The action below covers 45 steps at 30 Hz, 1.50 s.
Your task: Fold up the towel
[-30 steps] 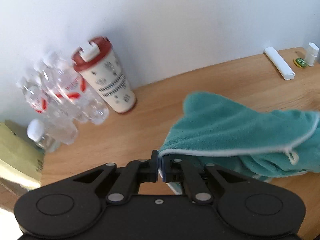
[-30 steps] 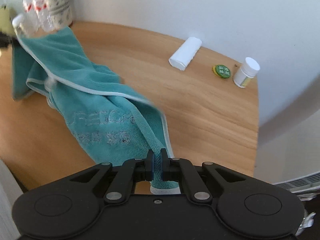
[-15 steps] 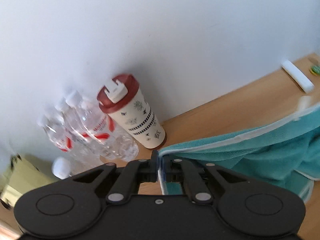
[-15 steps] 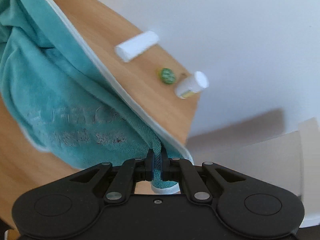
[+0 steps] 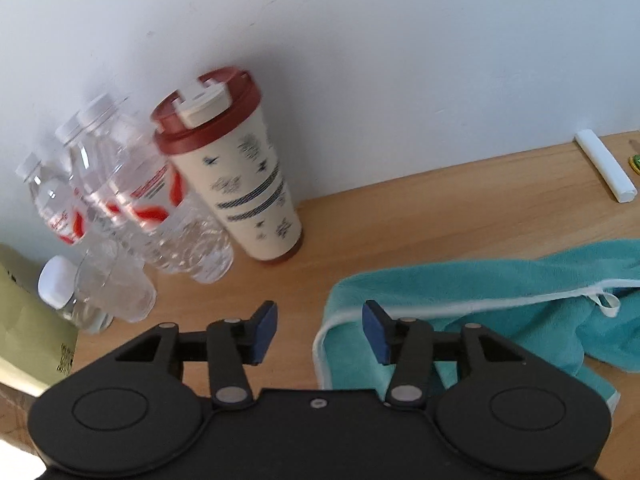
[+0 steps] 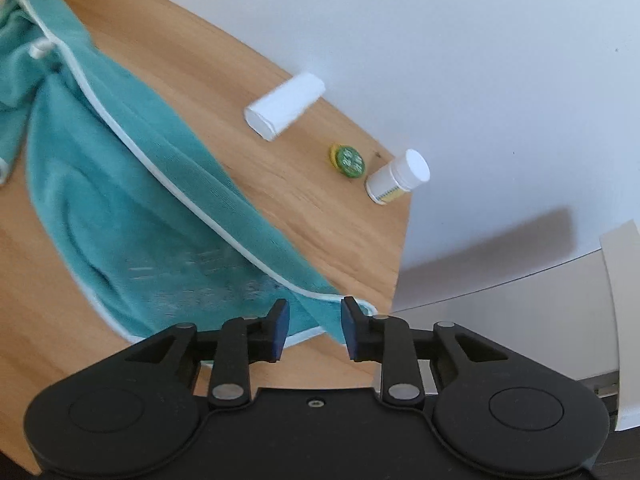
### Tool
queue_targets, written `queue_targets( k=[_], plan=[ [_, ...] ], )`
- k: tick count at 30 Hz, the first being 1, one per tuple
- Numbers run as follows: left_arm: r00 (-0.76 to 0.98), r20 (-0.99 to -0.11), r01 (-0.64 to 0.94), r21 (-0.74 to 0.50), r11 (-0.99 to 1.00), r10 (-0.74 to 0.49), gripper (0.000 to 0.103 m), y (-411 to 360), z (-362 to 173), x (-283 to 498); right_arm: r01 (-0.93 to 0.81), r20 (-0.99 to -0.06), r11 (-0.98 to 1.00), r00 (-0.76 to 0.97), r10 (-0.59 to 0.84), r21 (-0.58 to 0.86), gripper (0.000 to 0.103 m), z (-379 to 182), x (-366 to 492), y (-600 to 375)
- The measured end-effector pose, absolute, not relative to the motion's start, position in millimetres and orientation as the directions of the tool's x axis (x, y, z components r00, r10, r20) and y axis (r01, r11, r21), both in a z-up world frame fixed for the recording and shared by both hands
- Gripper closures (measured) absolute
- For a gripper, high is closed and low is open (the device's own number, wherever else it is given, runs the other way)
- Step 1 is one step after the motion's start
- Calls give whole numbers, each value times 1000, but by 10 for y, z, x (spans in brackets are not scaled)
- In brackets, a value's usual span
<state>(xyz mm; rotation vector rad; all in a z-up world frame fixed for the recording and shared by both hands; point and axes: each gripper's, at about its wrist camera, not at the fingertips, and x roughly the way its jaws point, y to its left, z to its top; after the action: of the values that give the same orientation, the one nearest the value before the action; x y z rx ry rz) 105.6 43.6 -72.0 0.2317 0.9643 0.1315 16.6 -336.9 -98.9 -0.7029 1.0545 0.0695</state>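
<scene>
left gripper: black body, round discs, silver screws
right gripper: same black build
fingers: blue pads

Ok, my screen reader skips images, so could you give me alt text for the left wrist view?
The left hand-held gripper is open, its blue pads apart above a wooden table, with a teal towel lying rumpled to its right. Behind, by a white wall, stand a red-lidded cream tumbler and clear water bottles.
</scene>
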Motion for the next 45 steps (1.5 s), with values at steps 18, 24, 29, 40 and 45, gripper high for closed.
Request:
queue_targets(
  k=[18, 24, 29, 40, 45],
  plan=[
    [410, -909, 50, 98, 994, 69, 20, 833, -1254, 586, -651, -890, 759, 348, 295, -3, 56, -1220, -26, -1847],
    [393, -920, 35, 22, 999, 6, 22, 952, -1321, 738, -616, -912, 787, 336, 234, -26, 56, -1470, 139, -1813],
    [349, -937, 79, 0, 997, -28, 41, 918, -1436, 824, -622, -933, 781, 312, 182, -55, 56, -1620, 135, -1787],
    [348, -934, 164, -29, 986, -85, 89, 807, -1469, 906, -502, -928, 849, 214, 305, 164, 96, -1684, 292, -1872],
    [369, -927, 175, -2, 985, -67, 94, 748, -1477, 906, -385, -884, 846, 135, 447, 369, 99, -1629, 262, -1926]
  ],
)
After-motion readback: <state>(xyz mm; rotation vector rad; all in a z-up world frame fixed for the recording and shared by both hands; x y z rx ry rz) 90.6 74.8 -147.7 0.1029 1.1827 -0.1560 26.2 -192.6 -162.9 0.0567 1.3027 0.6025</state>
